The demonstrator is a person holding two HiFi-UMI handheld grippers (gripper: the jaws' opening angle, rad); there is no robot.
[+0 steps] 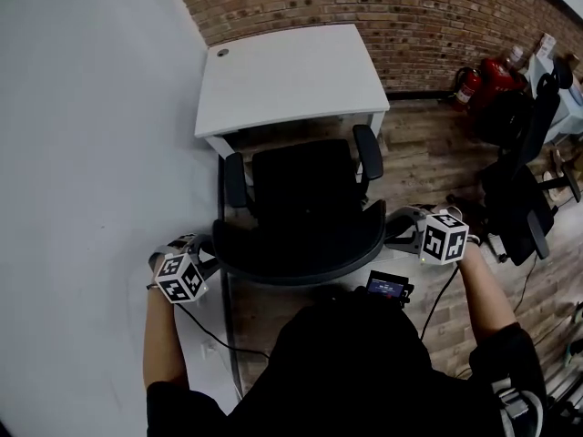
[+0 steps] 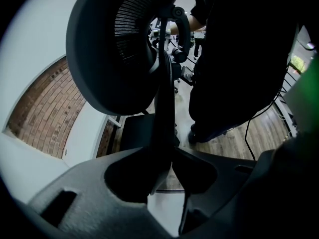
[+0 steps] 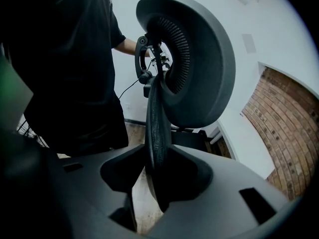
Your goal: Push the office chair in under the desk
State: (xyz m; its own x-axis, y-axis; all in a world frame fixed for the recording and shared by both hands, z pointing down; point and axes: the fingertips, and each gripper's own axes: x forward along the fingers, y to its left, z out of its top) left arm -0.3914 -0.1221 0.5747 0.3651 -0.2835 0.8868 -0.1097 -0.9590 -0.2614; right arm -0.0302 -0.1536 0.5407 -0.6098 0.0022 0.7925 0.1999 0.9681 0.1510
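The black office chair (image 1: 305,198) faces the white desk (image 1: 287,76), with the front of its seat at the desk's front edge and its armrests outside the desk. My left gripper (image 1: 208,248) is shut on the left rim of the chair's curved backrest (image 1: 301,267). My right gripper (image 1: 399,228) is shut on the right rim. In the left gripper view the backrest's rim (image 2: 163,113) runs up between the jaws of the left gripper (image 2: 169,158). In the right gripper view the rim (image 3: 157,133) is likewise pinched in the right gripper (image 3: 157,171).
A second black office chair (image 1: 519,189) stands at the right, with a red fire extinguisher (image 1: 487,78) by the brick wall (image 1: 410,7). A white wall (image 1: 82,153) runs close along the left. A cable (image 1: 205,330) lies on the wooden floor (image 1: 428,162).
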